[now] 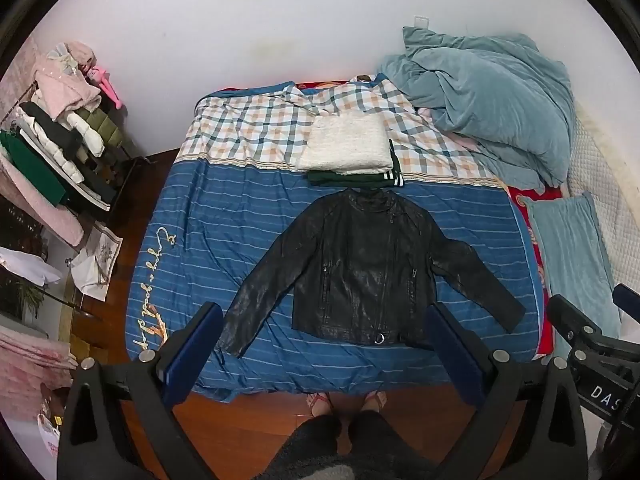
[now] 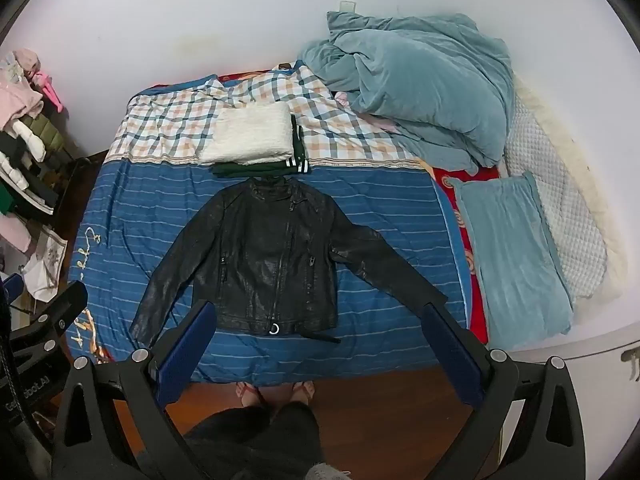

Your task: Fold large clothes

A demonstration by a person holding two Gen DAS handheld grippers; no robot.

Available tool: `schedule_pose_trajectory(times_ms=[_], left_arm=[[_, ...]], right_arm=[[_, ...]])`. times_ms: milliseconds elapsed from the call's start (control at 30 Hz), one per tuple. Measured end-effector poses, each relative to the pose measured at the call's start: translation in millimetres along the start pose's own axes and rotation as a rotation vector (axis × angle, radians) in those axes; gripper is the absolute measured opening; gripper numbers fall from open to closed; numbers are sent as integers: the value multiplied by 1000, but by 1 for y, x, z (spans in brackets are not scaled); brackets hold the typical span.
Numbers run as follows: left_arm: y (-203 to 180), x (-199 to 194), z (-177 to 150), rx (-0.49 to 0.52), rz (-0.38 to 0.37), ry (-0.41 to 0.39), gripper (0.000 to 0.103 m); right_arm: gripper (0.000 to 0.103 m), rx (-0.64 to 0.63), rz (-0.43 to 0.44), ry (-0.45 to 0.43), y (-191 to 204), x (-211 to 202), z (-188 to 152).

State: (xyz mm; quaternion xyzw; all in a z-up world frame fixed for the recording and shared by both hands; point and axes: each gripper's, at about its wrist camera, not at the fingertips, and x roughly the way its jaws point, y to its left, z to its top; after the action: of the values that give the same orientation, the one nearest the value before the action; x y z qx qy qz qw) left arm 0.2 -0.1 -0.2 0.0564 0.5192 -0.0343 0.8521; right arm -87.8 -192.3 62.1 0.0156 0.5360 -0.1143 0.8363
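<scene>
Lying flat: one black jacket [image 1: 360, 272]; two folded garments [image 1: 348, 148]; both grippers' jaws apart.

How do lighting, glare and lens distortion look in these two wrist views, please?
Left wrist view: even indoor light, soft sheen on the black leather jacket, the bed's edges bowed by the fisheye, dark corners around the image circle, open left gripper sharp. Right wrist view: the same bowing and dark corners, a bright glint on the jacket's hem ring, open right gripper in focus.
</scene>
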Motion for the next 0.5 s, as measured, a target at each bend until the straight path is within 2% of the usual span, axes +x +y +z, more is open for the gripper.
schedule_pose_trajectory(times_ms=[500], left_arm=[[8,3,-2,-7,0,-2,103]], right_arm=[[103,-11,-5,-2,4,-7,6]])
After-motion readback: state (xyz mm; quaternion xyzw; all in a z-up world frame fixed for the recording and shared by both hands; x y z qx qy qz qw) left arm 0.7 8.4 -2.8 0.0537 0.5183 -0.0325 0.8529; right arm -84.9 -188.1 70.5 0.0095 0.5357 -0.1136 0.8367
